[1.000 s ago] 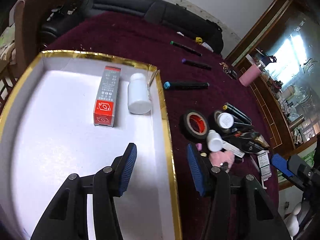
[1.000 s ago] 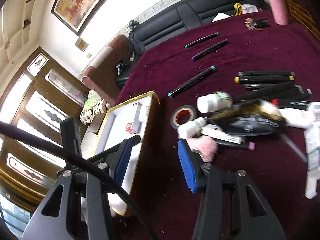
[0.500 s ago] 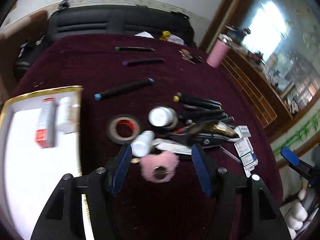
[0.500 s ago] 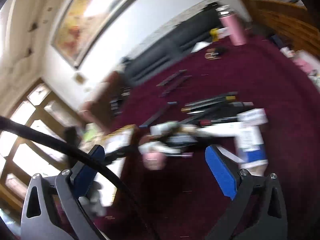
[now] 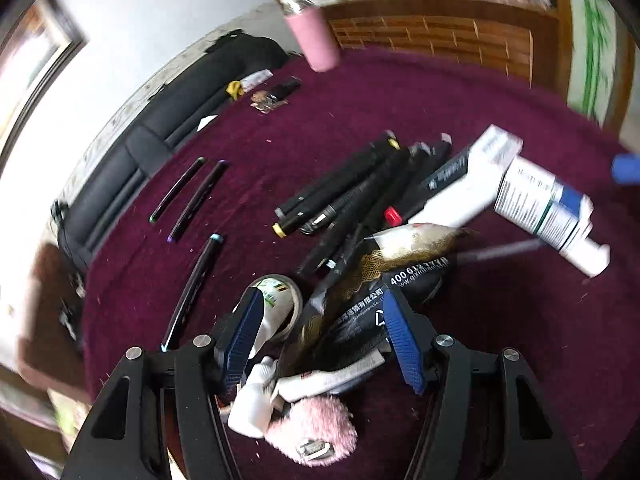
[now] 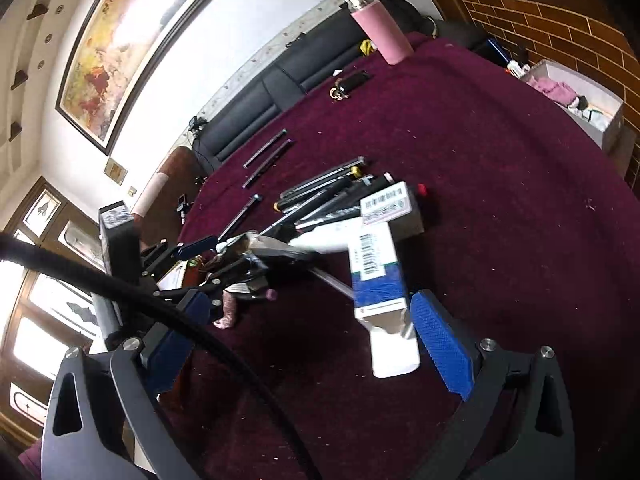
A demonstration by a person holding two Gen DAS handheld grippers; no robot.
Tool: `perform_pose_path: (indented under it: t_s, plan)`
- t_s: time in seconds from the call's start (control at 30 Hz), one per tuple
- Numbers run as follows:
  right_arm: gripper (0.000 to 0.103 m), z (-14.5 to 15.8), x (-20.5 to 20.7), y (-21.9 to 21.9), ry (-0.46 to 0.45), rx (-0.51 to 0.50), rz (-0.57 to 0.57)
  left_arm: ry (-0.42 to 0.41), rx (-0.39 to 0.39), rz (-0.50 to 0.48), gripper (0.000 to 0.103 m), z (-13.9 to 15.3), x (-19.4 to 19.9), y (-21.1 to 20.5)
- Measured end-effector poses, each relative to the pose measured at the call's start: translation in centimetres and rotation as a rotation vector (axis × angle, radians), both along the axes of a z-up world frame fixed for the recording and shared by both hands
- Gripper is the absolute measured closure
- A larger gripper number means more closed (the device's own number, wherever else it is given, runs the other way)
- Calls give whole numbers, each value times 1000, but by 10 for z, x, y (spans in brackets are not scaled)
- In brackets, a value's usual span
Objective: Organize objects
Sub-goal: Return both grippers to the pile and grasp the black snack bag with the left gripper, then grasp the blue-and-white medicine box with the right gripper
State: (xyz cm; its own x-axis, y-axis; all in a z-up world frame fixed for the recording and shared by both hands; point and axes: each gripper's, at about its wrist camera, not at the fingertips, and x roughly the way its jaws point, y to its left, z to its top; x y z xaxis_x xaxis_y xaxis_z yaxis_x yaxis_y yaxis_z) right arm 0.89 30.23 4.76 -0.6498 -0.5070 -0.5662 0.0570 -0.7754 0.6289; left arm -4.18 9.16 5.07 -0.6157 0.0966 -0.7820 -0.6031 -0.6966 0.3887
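Both grippers poised over an unsorted pile on the maroon worktop [image 6: 500, 184].

Most of the sorting is judged left to do: the black markers [image 5: 340, 196], a dark foil pouch [image 5: 360, 292], a white bottle [image 5: 276, 304], a pink fluffy item [image 5: 316, 424] and two cartons are seen heaped together near the middle, while three markers [image 5: 192, 196] lie apart in a loose row at the far left (no tray or container is visible in these views). The left gripper [image 5: 324, 340] is held with its jaws wide apart and empty, set astride the near end of the pouch and the bottle; contact cannot be told. The right gripper [image 6: 312, 344] is likewise spread wide and holds nothing, with the blue-and-white carton [image 6: 380, 280] lying between its jaws, close against the right-hand pad.
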Motion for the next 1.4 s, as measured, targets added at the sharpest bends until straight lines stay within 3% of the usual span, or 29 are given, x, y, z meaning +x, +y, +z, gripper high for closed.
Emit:
perform_pose_path:
  t_s: [0.3, 0.33, 0.4, 0.5, 0.63, 0.7, 0.77, 0.9, 0.97, 1.2, 1.4]
  plan:
    - [1, -5, -8, -3, -30, 23, 22, -63, -74, -45, 51, -29, 1, 27]
    - [1, -5, -8, -4, -34, 28, 23, -90, -33, -29, 65, -25, 0, 25]
    - [1, -6, -9, -4, -39, 39, 21, -144, 35, -2, 73, -19, -3, 20]
    - [2, -7, -10, -4, -57, 69, 13, -162, 119, 38, 81, -9, -1, 9]
    - [6, -13, -14, -9, -88, 130, 14, -186, 248, 76, 82, 9, 8, -12]
    - [12, -15, -18, -17, -103, 186, 29, -191, 282, 79, 82, 17, 14, -17]
    - [27, -17, -24, -29, -119, 268, 40, -199, 326, 81, 82, 24, 17, -22]
    - [48, -24, -37, -52, -138, 442, 53, -213, 395, 94, 82, 33, 25, -35]
    - [66, -30, -42, -58, -157, 499, 42, -223, 420, 98, 82, 37, 31, -42]
    - [70, -20, -30, -55, -145, 447, 35, -208, 509, 141, 82, 48, 49, -74]
    - [69, 39, 0, -69, -62, 292, 119, -180, 632, 203, 82, 66, 73, -130]
